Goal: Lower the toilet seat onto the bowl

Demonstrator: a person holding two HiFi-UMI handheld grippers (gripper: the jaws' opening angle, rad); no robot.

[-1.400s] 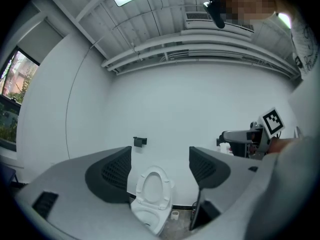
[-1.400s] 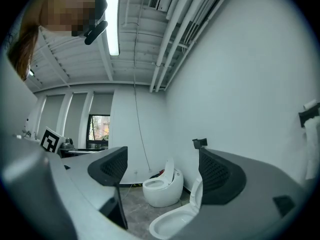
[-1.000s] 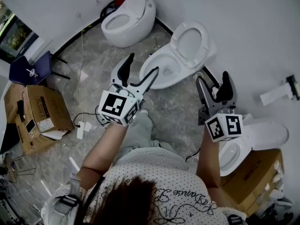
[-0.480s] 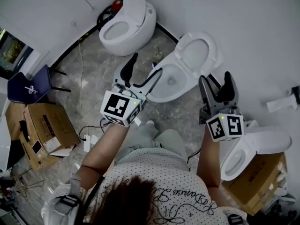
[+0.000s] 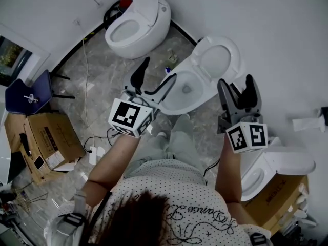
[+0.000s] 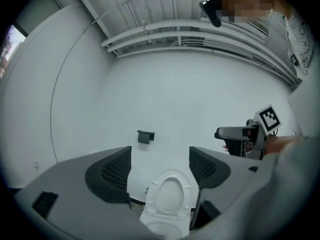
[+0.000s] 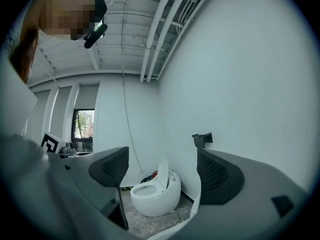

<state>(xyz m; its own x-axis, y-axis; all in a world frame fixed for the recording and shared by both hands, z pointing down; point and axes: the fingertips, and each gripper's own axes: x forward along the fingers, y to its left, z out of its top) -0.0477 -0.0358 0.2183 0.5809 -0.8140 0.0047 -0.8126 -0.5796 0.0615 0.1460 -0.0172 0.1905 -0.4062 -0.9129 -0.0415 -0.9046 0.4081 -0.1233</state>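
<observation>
The middle toilet has its white seat raised against the wall, above the open bowl. My left gripper is open in the air over the bowl's near left side, touching nothing. In the left gripper view the upright seat shows between the open jaws, still some way off. My right gripper is open too, held just right of the bowl and below the seat. Nothing is between its fingers, and its own view looks past the seat toward the far toilet.
A rounded toilet with its lid up stands at the back left, also seen as the rounded toilet. A third toilet is close on the right. Cardboard boxes, a blue chair and a power strip lie left; another box lies right.
The person has stepped nearer to the middle toilet, one foot moving forward. Both grippers stay open and raised, the right one drifting slightly rightward. The seat stays up.
</observation>
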